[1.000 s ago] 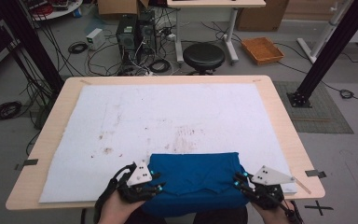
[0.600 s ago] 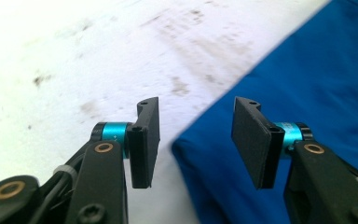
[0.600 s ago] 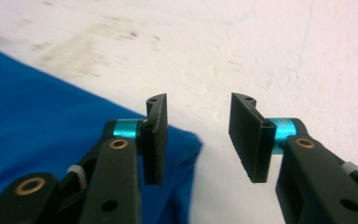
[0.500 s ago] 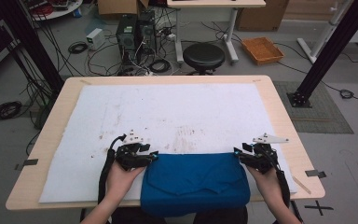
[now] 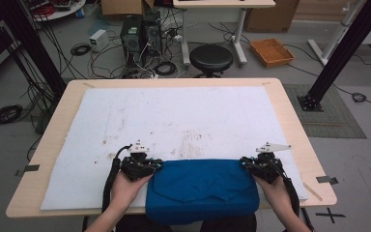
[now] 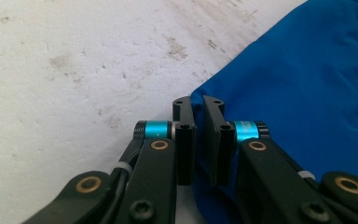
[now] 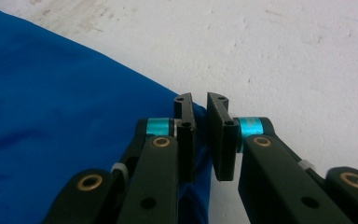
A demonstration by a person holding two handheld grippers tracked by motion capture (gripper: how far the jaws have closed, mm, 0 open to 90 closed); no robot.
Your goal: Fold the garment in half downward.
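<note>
Blue cloth [image 5: 203,188] lies folded at the near edge of the table [image 5: 290,111] in the high view, on a stained white mat [image 5: 183,116], its near side hanging over the table's edge. The left gripper [image 5: 149,165] sits at the cloth's far left corner and the right gripper [image 5: 249,165] at its far right corner, each in a hand. Seen from the left gripper view, the left gripper [image 6: 198,103] has just been closing, and its jaws pinch the cloth's [image 6: 307,84] corner between them. Seen from the right gripper view, the right gripper [image 7: 199,100] has likewise just been closing, clamped on the edge of the cloth [image 7: 60,102] with white mat [image 7: 298,56] to its right.
</note>
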